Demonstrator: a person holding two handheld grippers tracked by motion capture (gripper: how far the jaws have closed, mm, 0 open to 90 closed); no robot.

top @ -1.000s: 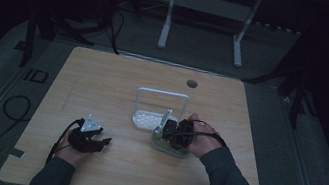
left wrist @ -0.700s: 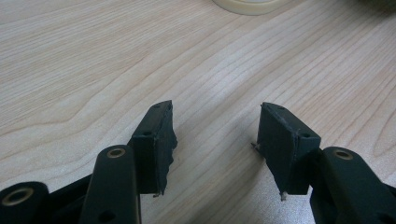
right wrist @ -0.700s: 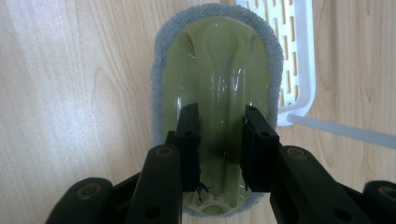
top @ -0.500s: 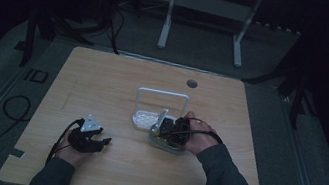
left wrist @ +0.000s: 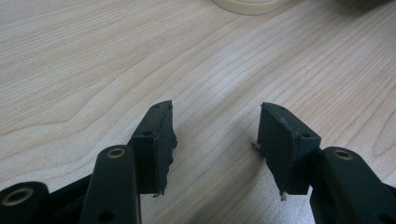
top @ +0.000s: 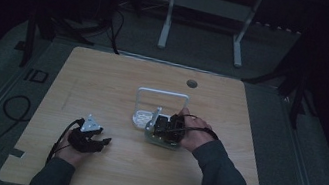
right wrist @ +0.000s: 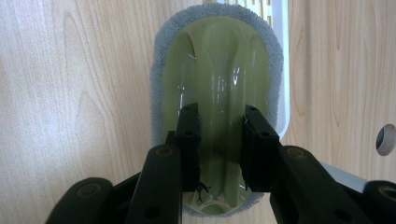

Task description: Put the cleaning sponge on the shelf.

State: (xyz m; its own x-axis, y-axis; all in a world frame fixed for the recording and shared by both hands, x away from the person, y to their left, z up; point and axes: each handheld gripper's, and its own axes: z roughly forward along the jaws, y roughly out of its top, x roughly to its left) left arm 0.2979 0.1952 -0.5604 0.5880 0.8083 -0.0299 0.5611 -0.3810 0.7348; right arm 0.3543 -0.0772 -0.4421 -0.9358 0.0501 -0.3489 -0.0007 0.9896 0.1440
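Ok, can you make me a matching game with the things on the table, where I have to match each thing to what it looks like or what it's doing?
Things:
1. left gripper
2. right gripper
3. scrubber
4. rack

What fits:
A. white, standing behind the scrubber
B. open, with bare wood between the jaws
C. green top with a grey fuzzy edge
D. shut on the scrubber's raised middle ridge

Pairs: 1-B, 2-D, 3-C, 4-A
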